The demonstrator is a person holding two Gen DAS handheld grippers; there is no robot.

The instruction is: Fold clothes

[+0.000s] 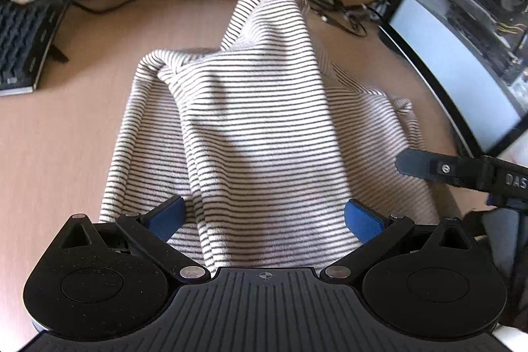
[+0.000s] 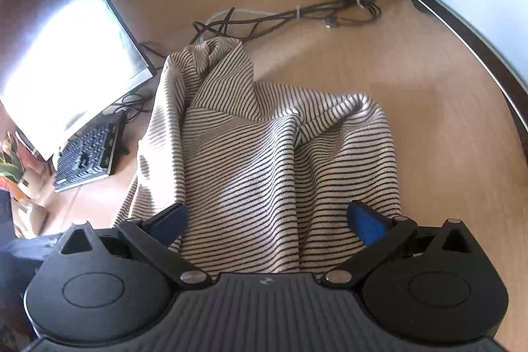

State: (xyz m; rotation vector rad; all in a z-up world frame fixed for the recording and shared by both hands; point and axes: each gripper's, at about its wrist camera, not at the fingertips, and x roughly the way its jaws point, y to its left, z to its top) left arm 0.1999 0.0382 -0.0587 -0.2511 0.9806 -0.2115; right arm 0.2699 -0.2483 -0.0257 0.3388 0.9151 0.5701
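A white garment with thin black stripes (image 1: 264, 127) lies crumpled on the wooden desk, bunched into folds, with one end stretched toward the cables at the back. It also shows in the right wrist view (image 2: 264, 160). My left gripper (image 1: 264, 216) is open, its blue pads (image 1: 168, 216) spread wide over the near edge of the cloth. My right gripper (image 2: 267, 220) is open too, blue pads (image 2: 366, 223) wide apart above the cloth's near edge. A finger of the right gripper (image 1: 429, 169) shows at the right of the left wrist view, beside the cloth.
A black keyboard (image 1: 23, 45) sits at the left, under a monitor (image 2: 62, 32). A tangle of cables (image 2: 297, 15) lies behind the garment. A computer case with a glass side (image 1: 462, 22) stands at the right. Bare desk (image 2: 412, 88) lies right of the cloth.
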